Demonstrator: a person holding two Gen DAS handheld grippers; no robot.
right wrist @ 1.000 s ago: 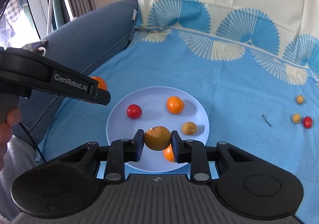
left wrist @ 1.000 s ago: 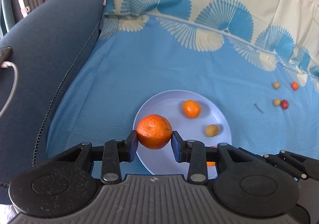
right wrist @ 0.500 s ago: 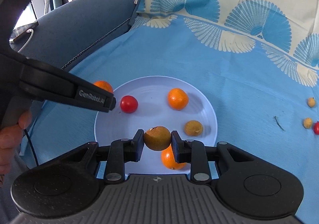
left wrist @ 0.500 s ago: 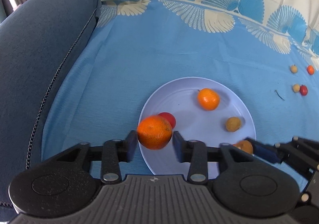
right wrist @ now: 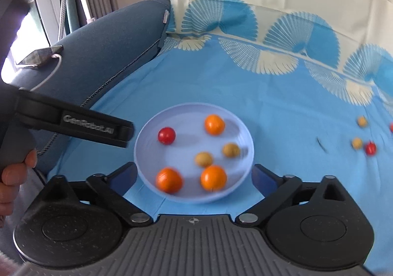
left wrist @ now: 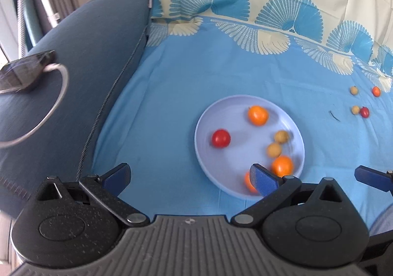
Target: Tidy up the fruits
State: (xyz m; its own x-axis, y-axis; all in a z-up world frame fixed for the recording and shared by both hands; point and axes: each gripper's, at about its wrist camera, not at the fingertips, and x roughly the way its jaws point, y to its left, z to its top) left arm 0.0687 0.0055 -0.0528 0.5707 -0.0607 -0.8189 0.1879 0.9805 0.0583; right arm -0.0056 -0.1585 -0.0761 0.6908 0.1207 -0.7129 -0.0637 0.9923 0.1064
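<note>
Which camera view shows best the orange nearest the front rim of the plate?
The right wrist view: the whole orange shows there, though blurred. In the left wrist view a finger of the left tool hides half of it.

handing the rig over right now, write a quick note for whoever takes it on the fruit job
Left gripper: open, empty, hovering at the plate's near-left edge.
Right gripper: open, empty, over the plate's near rim.
Plate holds six fruits: three oranges, e.g., one red fruit, two small brownish ones, e.g..
Left to do: four small fruits sit loose on the blue cloth off to the right: two yellowish, one orange-red, one red. A small dark twig lies beside them.
Suggested next: reach right, probably with the right gripper.
</note>
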